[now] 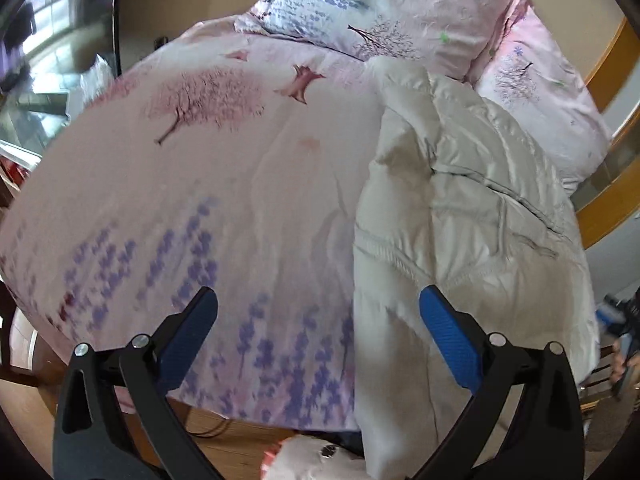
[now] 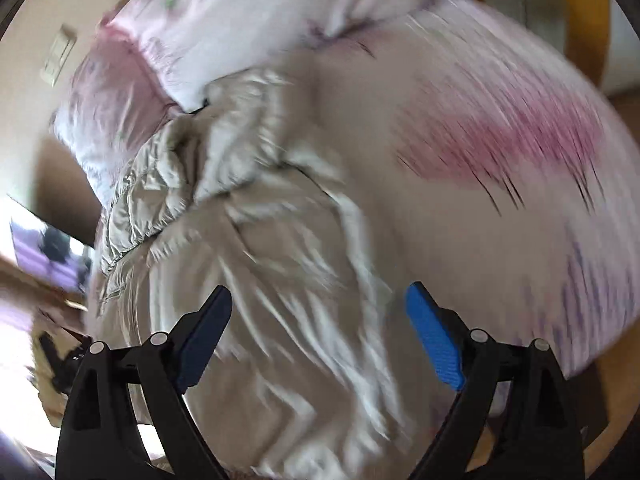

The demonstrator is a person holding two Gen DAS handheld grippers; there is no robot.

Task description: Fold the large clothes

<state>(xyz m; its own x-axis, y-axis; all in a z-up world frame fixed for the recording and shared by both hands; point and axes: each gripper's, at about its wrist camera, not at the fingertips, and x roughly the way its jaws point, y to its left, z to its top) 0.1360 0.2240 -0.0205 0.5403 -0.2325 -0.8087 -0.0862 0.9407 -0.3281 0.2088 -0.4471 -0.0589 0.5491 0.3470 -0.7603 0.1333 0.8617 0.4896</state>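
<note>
A large pale beige quilted garment (image 1: 460, 208) lies crumpled along the right side of a bed with a pink flowered cover (image 1: 224, 184). My left gripper (image 1: 318, 304) hovers above the bed's near edge, open, with nothing between its blue pads; the garment's left border runs under its right finger (image 1: 444, 332). The right wrist view is smeared by motion. There the same garment (image 2: 240, 240) fills the middle and left. My right gripper (image 2: 320, 304) hangs over it, open, and nothing is pinched between its pads.
Pillows (image 1: 360, 12) in matching print lie at the head of the bed. A wooden frame (image 1: 612, 92) stands beyond the bed on the right. A dark glass panel (image 1: 60, 40) is at the far left. Wood floor (image 1: 224, 444) and a white fluffy thing (image 1: 316, 460) lie below the bed's edge.
</note>
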